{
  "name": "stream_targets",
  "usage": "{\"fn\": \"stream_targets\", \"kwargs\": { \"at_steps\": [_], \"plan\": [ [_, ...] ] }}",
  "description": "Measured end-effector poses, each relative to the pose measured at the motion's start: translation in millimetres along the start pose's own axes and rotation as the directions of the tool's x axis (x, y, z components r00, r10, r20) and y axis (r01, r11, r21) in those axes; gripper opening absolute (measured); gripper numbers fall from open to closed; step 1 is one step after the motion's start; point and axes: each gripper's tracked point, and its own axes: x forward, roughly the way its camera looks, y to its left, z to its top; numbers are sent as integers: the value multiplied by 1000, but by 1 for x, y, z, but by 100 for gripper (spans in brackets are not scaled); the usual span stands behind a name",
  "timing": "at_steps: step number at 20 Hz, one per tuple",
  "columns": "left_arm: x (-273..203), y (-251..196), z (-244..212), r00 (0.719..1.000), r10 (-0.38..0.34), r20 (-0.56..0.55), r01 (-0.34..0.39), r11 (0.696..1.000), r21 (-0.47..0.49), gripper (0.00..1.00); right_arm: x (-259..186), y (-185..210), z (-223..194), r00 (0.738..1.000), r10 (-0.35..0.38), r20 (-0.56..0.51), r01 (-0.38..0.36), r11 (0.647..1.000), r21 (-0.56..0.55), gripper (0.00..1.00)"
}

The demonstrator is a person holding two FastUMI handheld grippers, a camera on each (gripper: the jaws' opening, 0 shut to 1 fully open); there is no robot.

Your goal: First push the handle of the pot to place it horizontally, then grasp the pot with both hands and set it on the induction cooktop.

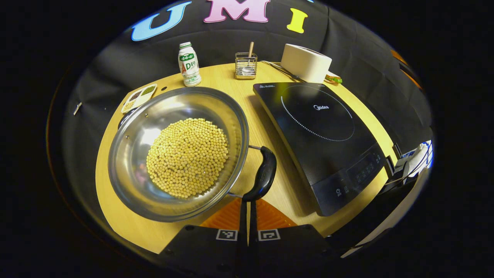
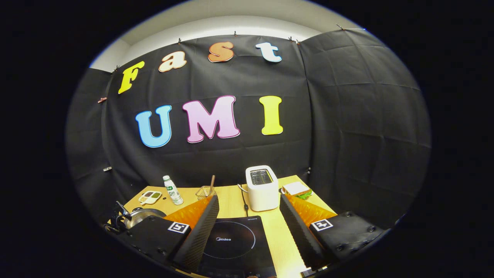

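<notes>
A steel pot [image 1: 177, 154] filled with yellow beans sits on the left part of the wooden table. Its black side handle [image 1: 264, 173] hangs on the rim facing the cooktop. A second dark handle [image 1: 125, 116] shows at the far left rim. My left gripper [image 1: 248, 204] is shut, with its tips against the lower end of the black handle. The black induction cooktop [image 1: 316, 127] lies to the right of the pot. My right gripper [image 2: 249, 216] hovers open above the cooktop [image 2: 231, 243]. The pot [image 2: 141, 216] is at the left, partly behind its left finger [image 2: 200, 227].
Along the table's back stand a small white-and-green bottle [image 1: 189, 63], a wire holder with a stick [image 1: 246, 65] and a white toaster [image 2: 262, 187]. A sandwich [image 2: 297, 190] lies beside the toaster. A small divided dish [image 1: 139, 96] lies behind the pot.
</notes>
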Motion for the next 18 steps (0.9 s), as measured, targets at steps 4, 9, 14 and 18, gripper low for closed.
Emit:
{"fn": "stream_targets", "kwargs": {
  "at_steps": [4, 9, 14, 18],
  "plan": [
    [7, -4, 10, 1000, -7, -1, 7, 1000, 4, 5, 3, -10, 0, 1000, -24, 1, 24, 1000, 1, 98],
    [15, -9, 23, 1000, -12, 3, 12, 1000, 8, 5, 7, -16, 0, 999, -36, -1, 36, 999, 1, 98],
    [27, -12, 41, 1000, -17, 16, 17, 1000, 12, 5, 10, -17, -2, 999, -40, -9, 39, 999, -8, 99],
    [34, -14, 56, 999, -21, 27, 20, 1000, 3, 5, 12, -18, -3, 999, -40, -12, 40, 999, -11, 99]
  ]
}}
